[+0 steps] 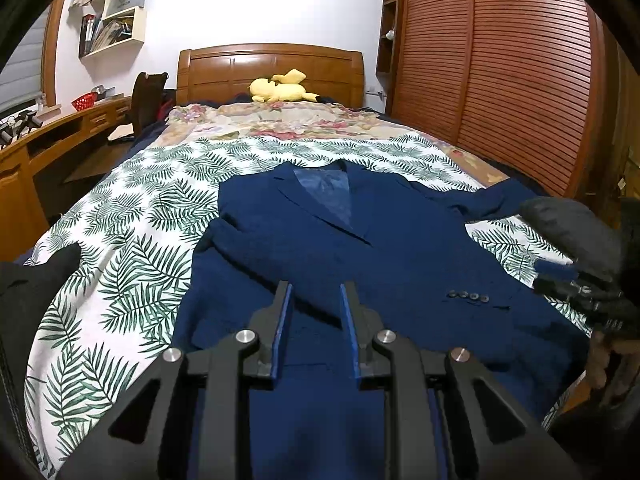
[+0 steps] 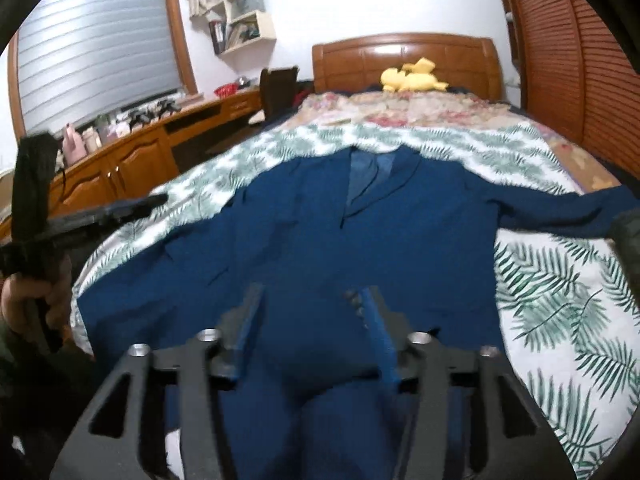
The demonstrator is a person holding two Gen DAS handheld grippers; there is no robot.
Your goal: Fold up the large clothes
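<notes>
My right view is blurred, so the jacket (image 2: 320, 232) buttons barely show; the left view shows them sharply. My left hand-held gripper (image 1: 316, 292) stands slightly parted over the fabric, whether pinching it I cannot tell. My right hand-held gripper (image 2: 312, 300) is released. The jacket lies flat on the bed (image 1: 120, 248), one sleeve cut off.

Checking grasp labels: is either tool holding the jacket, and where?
Neither: the left tool and right tool hover open above the blue jacket, pinching no fabric.
</notes>
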